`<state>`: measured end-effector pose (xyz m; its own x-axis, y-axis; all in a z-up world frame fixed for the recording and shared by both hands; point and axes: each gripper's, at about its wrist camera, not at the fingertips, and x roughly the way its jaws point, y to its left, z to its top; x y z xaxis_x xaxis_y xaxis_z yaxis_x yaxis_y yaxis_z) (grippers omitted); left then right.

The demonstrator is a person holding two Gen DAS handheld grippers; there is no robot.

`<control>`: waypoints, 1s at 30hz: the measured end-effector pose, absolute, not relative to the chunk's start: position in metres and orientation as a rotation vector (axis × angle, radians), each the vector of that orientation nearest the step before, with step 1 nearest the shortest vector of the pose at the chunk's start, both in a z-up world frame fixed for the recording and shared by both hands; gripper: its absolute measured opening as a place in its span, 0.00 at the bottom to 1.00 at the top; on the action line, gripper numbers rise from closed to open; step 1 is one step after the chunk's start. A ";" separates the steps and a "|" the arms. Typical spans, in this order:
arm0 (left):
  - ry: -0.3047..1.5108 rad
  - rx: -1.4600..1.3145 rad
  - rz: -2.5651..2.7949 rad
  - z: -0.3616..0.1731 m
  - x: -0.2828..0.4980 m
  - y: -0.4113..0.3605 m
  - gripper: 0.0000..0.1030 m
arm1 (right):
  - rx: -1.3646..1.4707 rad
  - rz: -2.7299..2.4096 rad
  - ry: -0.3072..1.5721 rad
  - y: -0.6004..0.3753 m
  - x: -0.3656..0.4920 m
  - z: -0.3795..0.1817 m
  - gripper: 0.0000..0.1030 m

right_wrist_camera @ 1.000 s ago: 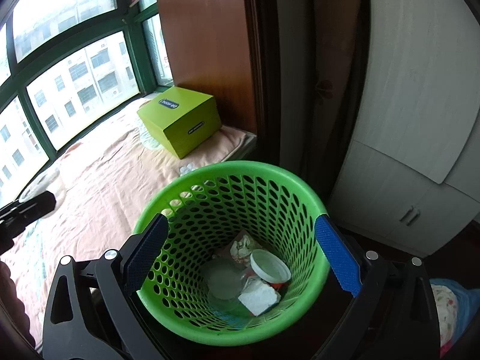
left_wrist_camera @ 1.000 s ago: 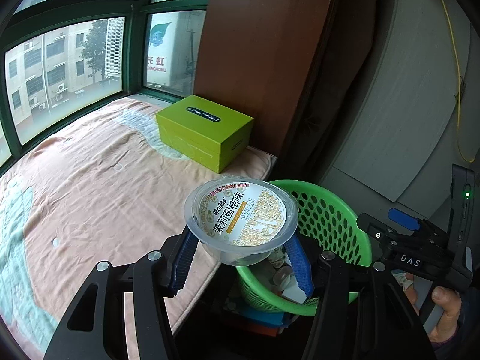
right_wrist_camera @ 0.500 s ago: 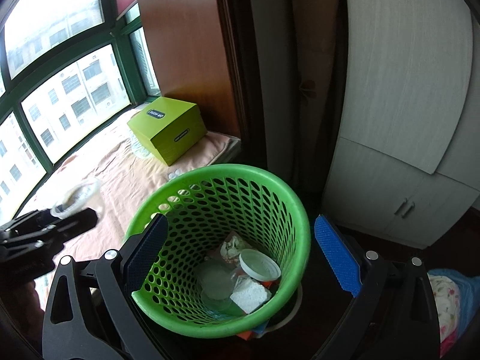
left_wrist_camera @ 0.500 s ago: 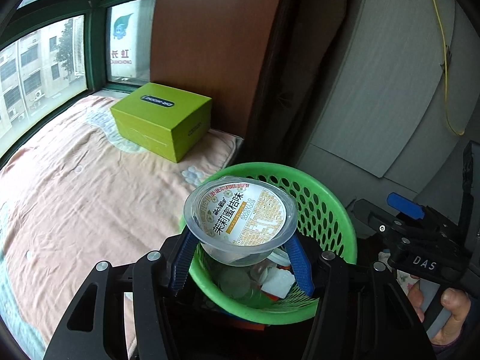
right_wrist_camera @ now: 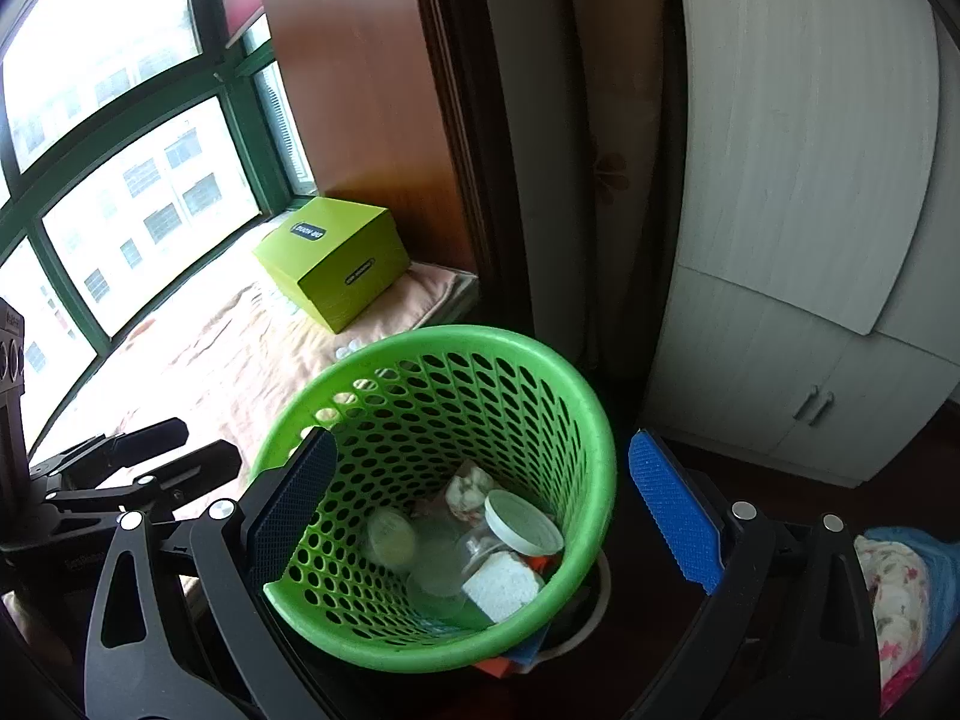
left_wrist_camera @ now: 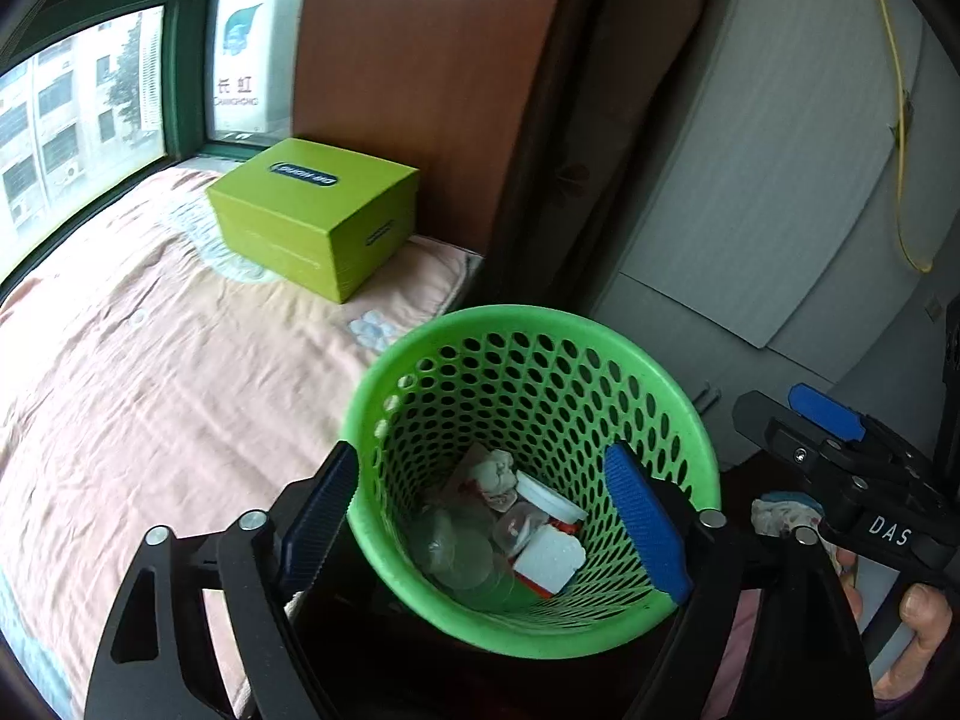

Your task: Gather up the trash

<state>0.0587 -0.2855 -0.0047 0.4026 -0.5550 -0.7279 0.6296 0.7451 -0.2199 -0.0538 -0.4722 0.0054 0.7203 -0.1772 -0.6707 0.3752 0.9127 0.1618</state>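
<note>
Hovered above the green basket [left_wrist_camera: 690,438] with left gripper [left_wrist_camera: 486,516] jaws just opened wide and empty, jelly cup [right_wrist_camera: 391,537] lying inside among other trash, right gripper [right_wrist_camera: 480,516] likewise spread and holding nothing; best withdrawn straight up, clear of the rim, without tipping anything.

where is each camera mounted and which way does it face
Left wrist view: sits on the left gripper, angled down into the green perforated plastic basket; its open blue-padded fingers show with nothing between them, having just opened, plus the right gripper and a thumb.
Right wrist view: sits on the right gripper, angled down at the same basket; open fingers show, left gripper at left.
Shared: basket, lime-green cardboard box on pink bedding, window.
</note>
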 end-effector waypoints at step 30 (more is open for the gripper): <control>0.794 0.016 -0.335 0.024 0.075 -0.138 0.93 | 0.215 -0.069 0.702 -0.389 -0.009 0.015 0.94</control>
